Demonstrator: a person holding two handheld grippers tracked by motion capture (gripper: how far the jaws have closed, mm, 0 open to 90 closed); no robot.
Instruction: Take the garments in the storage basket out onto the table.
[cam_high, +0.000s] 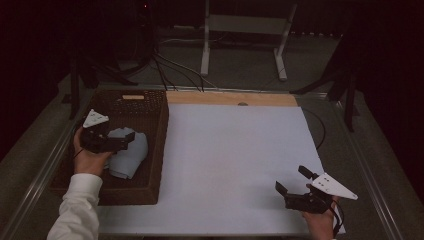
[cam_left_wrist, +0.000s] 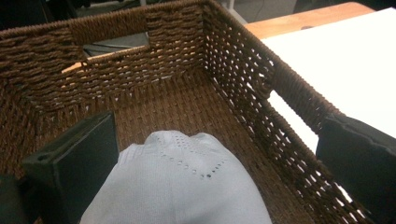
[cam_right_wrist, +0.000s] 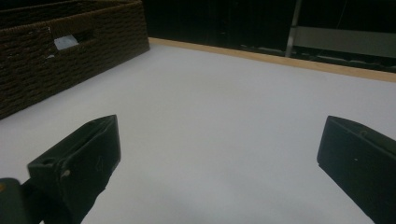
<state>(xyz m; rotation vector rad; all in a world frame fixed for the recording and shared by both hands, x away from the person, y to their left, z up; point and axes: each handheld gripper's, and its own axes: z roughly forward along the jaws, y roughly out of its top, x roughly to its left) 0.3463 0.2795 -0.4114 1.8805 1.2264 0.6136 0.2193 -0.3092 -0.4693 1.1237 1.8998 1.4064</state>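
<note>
A brown wicker basket stands at the table's left side. A pale blue-grey folded cloth lies on its floor. My left gripper hovers inside the basket over the cloth. In the left gripper view that gripper is open, its jaws wide apart on either side of the cloth and not pinching it. My right gripper is open near the table's front right corner, above the white sheet. Nothing lies between its jaws. The basket appears far left in that view.
A bare wooden strip runs along the table's far edge. Beyond it on the floor are a white metal frame and dark cables. The basket's far wall has a handle slot.
</note>
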